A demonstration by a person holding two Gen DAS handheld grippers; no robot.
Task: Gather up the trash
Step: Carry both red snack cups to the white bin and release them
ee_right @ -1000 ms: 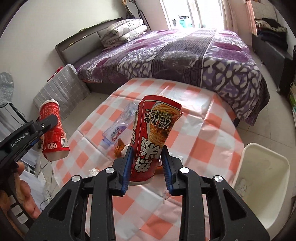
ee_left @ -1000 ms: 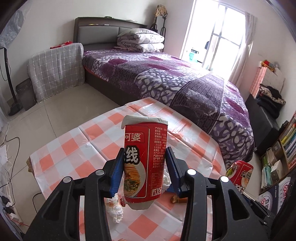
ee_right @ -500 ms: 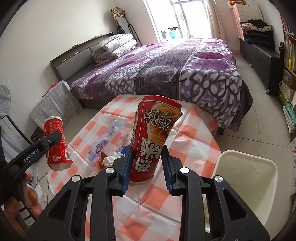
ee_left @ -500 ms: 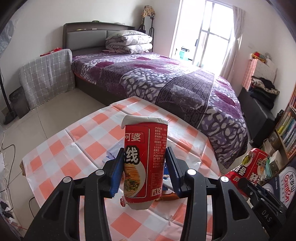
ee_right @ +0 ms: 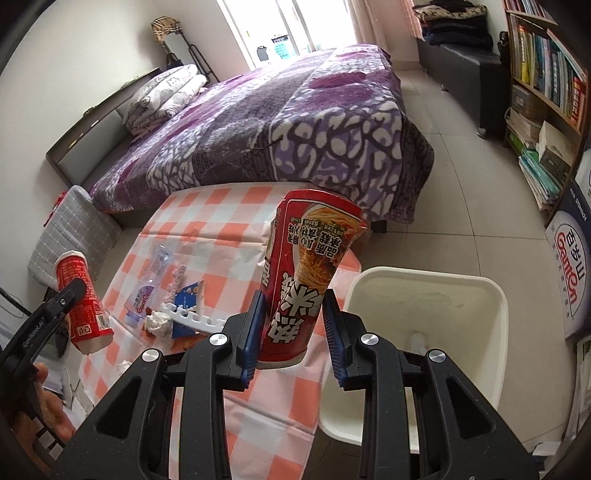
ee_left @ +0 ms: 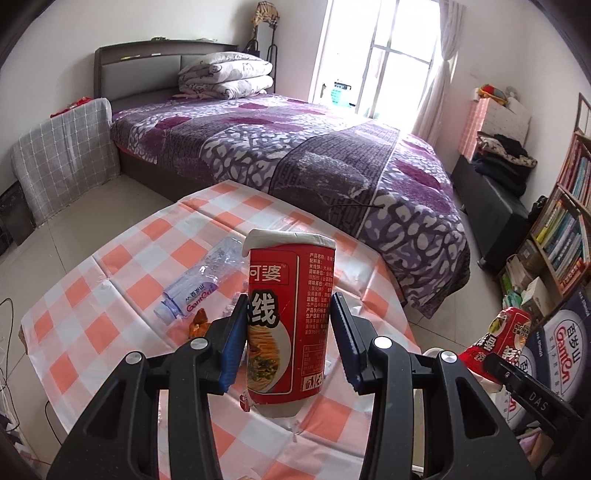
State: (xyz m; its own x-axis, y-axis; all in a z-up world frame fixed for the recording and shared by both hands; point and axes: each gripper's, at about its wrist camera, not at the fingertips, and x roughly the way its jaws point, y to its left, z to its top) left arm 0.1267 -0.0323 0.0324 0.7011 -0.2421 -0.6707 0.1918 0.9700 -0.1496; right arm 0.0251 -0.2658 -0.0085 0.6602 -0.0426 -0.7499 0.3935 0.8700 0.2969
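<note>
Plastic bottle, wrappers on table; white bin beside

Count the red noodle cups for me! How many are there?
2. One noodle cup is held upside down in the left gripper above the checked table. The other, a squashed cup, is in the right gripper beside the white bin. None seen elsewhere.

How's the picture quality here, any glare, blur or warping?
Left wrist view: the window is blown out white, room edges bow from fisheye, and the noodle cup is sharp. Right wrist view: same window glare, curved bookshelf, no motion blur.
</note>
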